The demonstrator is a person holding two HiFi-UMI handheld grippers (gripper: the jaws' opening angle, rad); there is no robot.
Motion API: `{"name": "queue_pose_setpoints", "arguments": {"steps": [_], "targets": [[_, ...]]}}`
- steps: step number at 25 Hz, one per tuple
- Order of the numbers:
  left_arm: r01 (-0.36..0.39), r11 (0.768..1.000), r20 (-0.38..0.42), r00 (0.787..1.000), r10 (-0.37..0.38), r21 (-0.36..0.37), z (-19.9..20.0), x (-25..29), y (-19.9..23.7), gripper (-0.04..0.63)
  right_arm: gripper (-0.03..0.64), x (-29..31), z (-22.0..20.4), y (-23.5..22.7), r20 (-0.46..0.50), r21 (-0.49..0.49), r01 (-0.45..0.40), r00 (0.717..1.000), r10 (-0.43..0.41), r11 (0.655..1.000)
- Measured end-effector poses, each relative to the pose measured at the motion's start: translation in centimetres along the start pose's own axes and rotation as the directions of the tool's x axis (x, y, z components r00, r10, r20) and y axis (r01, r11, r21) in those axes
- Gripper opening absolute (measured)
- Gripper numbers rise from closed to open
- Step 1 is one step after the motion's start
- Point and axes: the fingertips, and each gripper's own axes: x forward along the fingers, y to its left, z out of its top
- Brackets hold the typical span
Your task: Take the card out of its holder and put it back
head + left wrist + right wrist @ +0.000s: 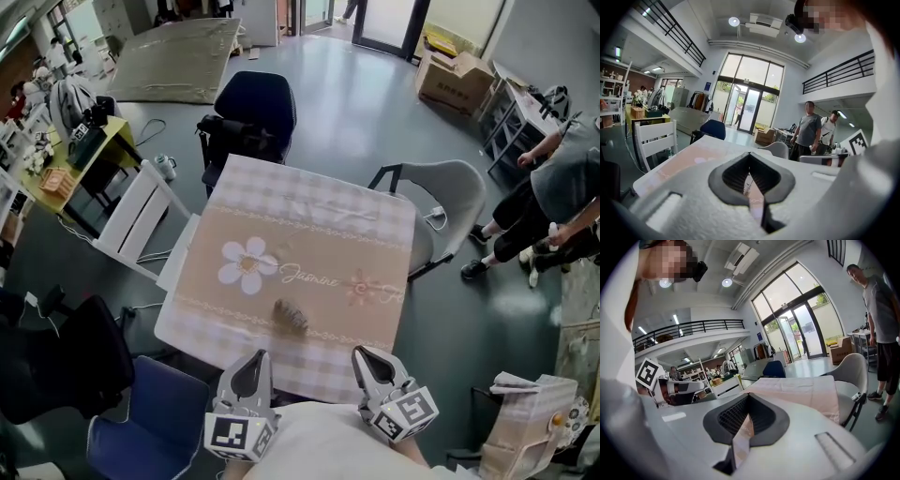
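A small grey card holder (292,317) lies on the pink checked tablecloth (309,234), just below the printed flower and lettering; I cannot make out the card itself. My left gripper (257,358) hangs over the table's near edge, a little to the left of the holder and short of it. My right gripper (362,352) is level with it to the right of the holder. Both are shut with nothing between their jaws. In the left gripper view the jaws (750,154) meet at the tips, and the right gripper (749,396) looks the same. The holder is hidden in both gripper views.
A white slatted chair (141,220) stands at the table's left, a dark office chair (253,108) behind it, a grey chair (450,192) at the right and a blue seat (155,412) near left. People (553,197) stand at the right. Cardboard boxes (455,80) sit beyond.
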Motion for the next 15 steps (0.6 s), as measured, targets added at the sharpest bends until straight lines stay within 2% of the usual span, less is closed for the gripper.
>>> {"name": "queue_pose_setpoints", "arguments": {"steps": [15], "targets": [[-0.004, 1.0, 0.008, 1.0, 0.004, -0.013, 0.6, -1.3, 3.1, 0.0, -0.003, 2.0, 0.1, 2.7, -0.008, -0.005, 0.005, 1.0, -0.005, 1.0]]}}
